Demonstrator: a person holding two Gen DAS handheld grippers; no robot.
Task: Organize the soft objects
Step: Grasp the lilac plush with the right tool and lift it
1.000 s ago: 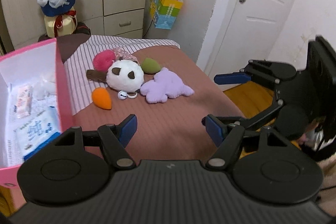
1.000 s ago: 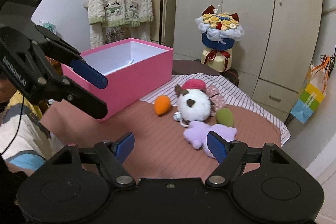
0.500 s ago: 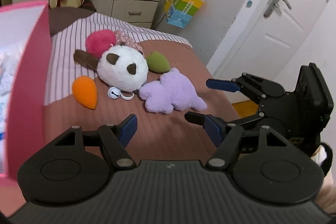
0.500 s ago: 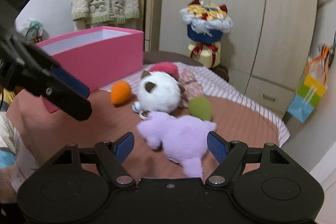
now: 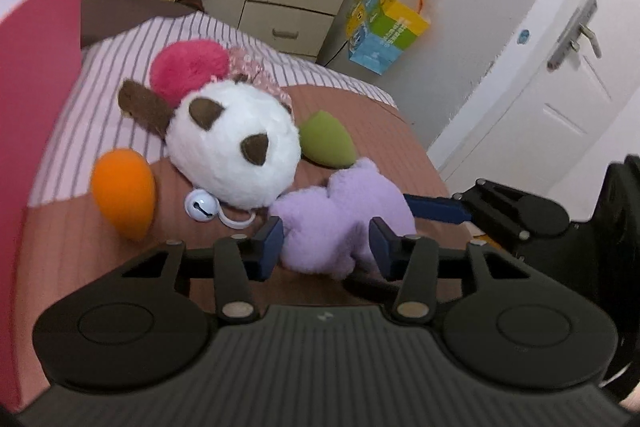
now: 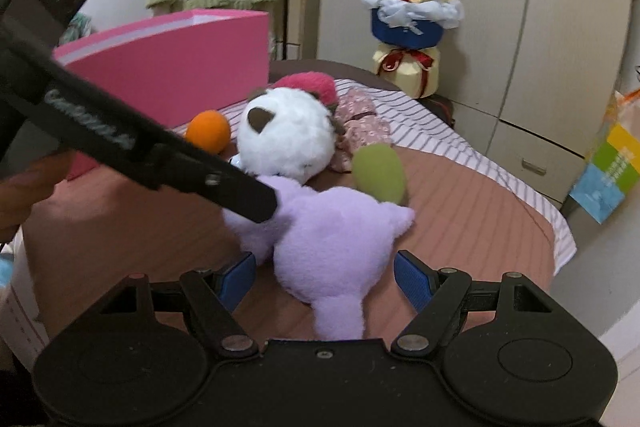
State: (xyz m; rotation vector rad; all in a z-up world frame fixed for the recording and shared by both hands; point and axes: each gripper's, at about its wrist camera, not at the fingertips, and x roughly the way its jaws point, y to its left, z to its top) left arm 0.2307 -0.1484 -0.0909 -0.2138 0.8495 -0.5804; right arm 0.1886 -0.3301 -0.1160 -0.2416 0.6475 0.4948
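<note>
Now we are closing the left gripper (image 5: 325, 245) on the purple plush (image 5: 344, 223), lying beside the panda toy (image 5: 234, 147) on the brown bedspread (image 5: 372, 131), while the right gripper (image 6: 325, 281) straddles it wide open, the pink box (image 6: 180, 67) nearby, wardrobe (image 6: 500, 7) behind, so we should pinch deep into the stuffing.

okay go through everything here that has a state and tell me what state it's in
Left gripper: jaws closing around purple plush.
Right gripper: open, straddling the plush.
Pink box: open, no lid.
Door: shut.
Wardrobe: doors and drawers shut.
</note>
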